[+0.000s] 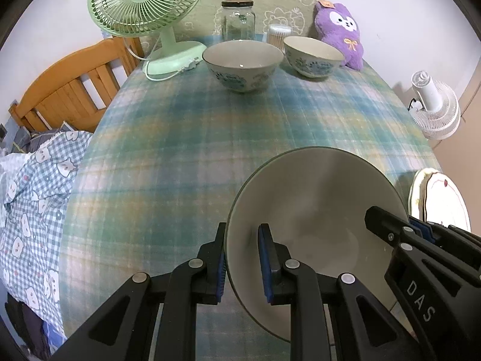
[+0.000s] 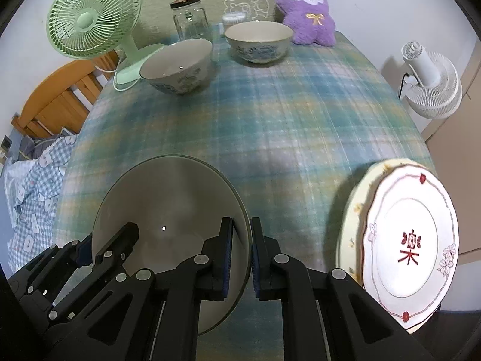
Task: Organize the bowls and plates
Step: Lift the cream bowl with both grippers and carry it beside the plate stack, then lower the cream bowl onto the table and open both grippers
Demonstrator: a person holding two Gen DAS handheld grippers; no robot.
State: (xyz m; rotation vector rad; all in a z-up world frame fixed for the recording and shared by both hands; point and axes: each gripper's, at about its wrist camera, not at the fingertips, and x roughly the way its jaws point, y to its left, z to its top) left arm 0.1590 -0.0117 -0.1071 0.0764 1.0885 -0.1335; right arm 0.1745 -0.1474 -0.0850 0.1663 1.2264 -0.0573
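Three bowls are showing: one near (image 2: pixel 168 225), two far (image 2: pixel 177 66) (image 2: pixel 258 43). Two stacked plates (image 2: pixel 412 240) are sitting rightward. Two fans (image 2: pixel 93 18) (image 2: pixel 430 84), one jar (image 2: pixel 190 18) are standing.

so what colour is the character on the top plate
Dark red, on the white top plate; clearest in the right wrist view.

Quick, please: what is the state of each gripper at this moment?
Left gripper: closed on the left rim of the large grey-white ceramic bowl.
Right gripper: closed on the same bowl's right rim.

Mid-table plaid cloth (image 1: pixel 210 138) is open, clear lane. Far end blocked: two patterned bowls (image 1: pixel 243 65) (image 1: pixel 312 56), green fan (image 1: pixel 144 9), jar (image 1: pixel 238 19), purple plush (image 1: pixel 338 31). Right near edge: stacked plates (image 2: pixel 405 240). Held bowl (image 2: pixel 171 210) fills near centre.
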